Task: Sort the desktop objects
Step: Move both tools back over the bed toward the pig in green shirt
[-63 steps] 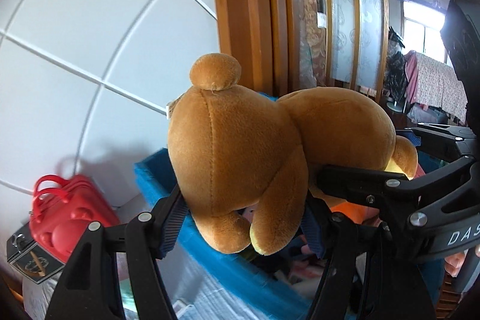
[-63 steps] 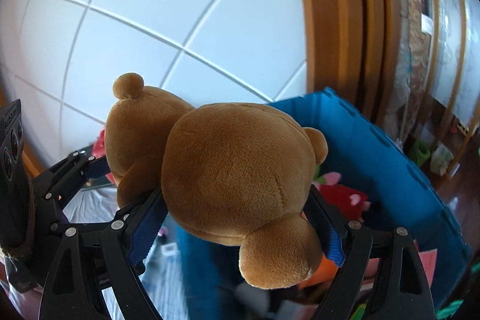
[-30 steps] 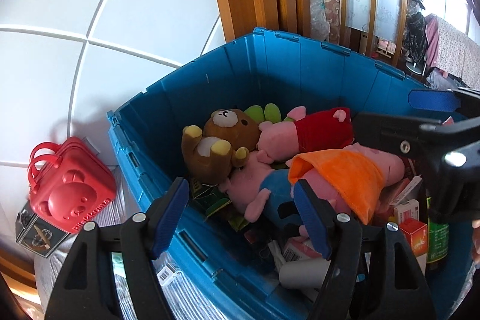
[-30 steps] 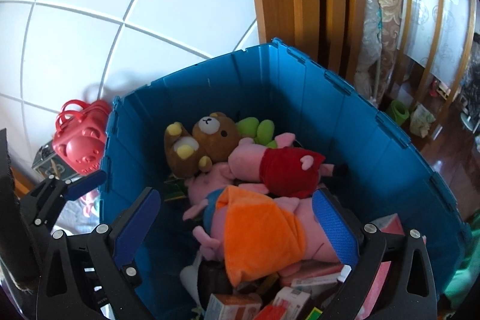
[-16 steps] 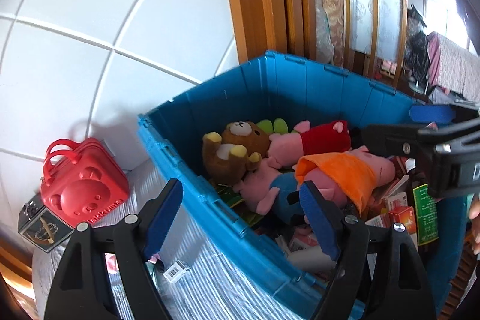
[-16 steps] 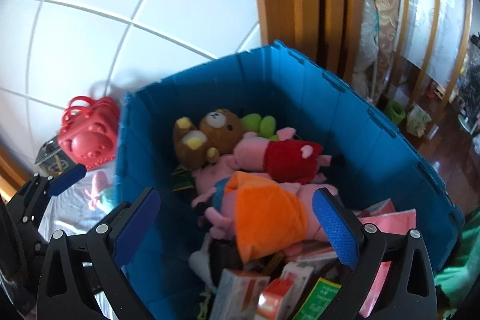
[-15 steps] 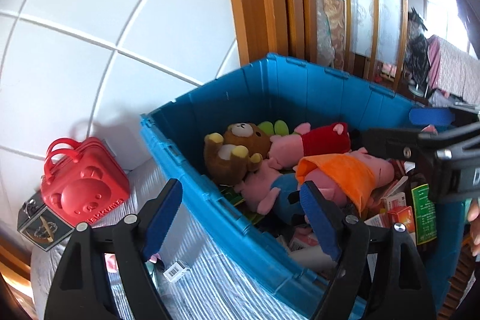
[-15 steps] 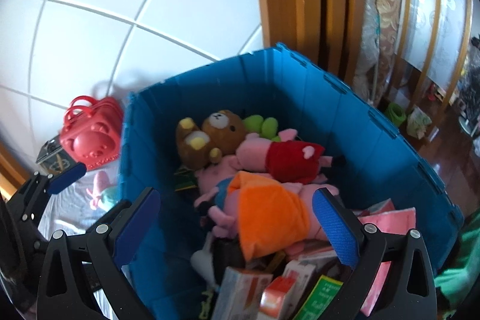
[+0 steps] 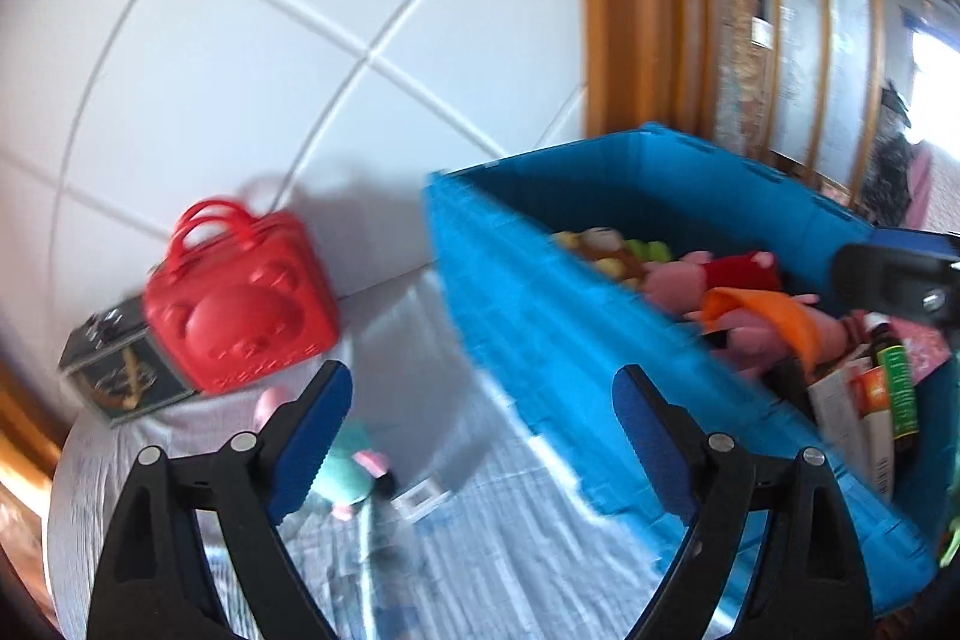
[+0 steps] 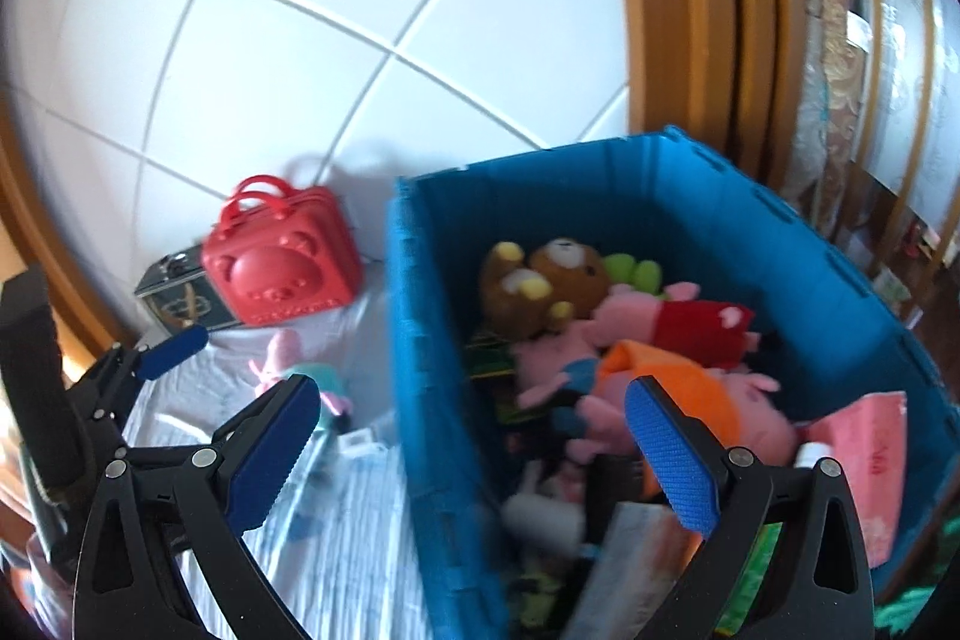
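Both grippers are empty. My left gripper (image 9: 480, 430) has its jaws opening with nothing between them; through the gap I see only striped cloth and the bin's outer wall. My right gripper (image 10: 474, 436) stands spread wide and released, straddling the bin's near wall.

The blue bin (image 10: 750, 220), right of centre in the right wrist view, already holds the sorted soft toys: a brown bear (image 10: 546, 280) against the far left corner, pig plush toys (image 10: 678, 322) heaped beside it, boxes and bottles at lower right. I judge they lie jumbled because they were dropped in, not arranged.

Still unsorted on the tabletop (image 9: 540, 568), left of the bin: a small pig toy in teal (image 10: 312, 376), a red bear-faced case (image 9: 240, 304) leaning against the tiled wall, and a dark tin (image 9: 120, 370) touching it. I judge the teal toy the likeliest next pick.
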`<state>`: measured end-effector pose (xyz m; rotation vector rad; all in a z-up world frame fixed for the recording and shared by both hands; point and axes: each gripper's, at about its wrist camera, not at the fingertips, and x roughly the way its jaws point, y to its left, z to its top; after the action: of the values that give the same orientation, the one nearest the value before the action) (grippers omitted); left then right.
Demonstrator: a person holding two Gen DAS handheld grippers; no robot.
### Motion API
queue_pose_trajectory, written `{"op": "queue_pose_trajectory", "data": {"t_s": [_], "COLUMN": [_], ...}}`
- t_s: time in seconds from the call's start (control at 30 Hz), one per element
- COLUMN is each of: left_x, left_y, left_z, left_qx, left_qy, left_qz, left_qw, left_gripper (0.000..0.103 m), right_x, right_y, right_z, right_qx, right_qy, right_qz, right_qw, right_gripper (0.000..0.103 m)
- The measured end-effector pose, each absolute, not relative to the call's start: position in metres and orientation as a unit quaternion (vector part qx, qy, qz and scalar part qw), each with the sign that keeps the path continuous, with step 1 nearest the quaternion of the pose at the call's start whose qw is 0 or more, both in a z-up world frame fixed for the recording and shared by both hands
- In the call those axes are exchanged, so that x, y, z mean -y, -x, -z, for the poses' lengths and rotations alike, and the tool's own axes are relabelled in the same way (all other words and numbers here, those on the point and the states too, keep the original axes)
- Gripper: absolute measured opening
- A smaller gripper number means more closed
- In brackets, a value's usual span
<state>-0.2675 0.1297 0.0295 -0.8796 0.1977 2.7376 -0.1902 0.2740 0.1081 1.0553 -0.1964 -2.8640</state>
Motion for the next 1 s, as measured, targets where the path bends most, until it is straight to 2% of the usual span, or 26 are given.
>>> {"op": "queue_pose_trajectory", "data": {"t_s": [0.2, 0.47, 0.7, 1.0], "left_x": [-0.052, 0.026, 0.067, 0.113], "left_y": [0.274, 0.275, 0.277, 0.306], "left_z": [-0.003, 0.030, 0.055, 0.102], "left_qx": [-0.030, -0.043, -0.041, -0.041], "left_qy": [0.327, 0.345, 0.364, 0.419], "left_qz": [-0.942, -0.938, -0.929, -0.906], "left_qw": [0.066, -0.016, -0.043, -0.044], "left_gripper": [0.089, 0.090, 0.090, 0.090], "right_x": [-0.222, -0.145, -0.095, -0.066], "right_y": [0.193, 0.212, 0.232, 0.272], "right_z": [-0.099, -0.077, -0.039, 0.033], "right_qx": [0.052, 0.023, 0.001, 0.012], "right_qy": [-0.332, -0.345, -0.373, -0.443], "right_qz": [0.937, 0.925, 0.909, 0.880], "right_qw": [0.091, 0.157, 0.187, 0.169], "right_gripper": [0.103, 0.103, 0.103, 0.103]}}
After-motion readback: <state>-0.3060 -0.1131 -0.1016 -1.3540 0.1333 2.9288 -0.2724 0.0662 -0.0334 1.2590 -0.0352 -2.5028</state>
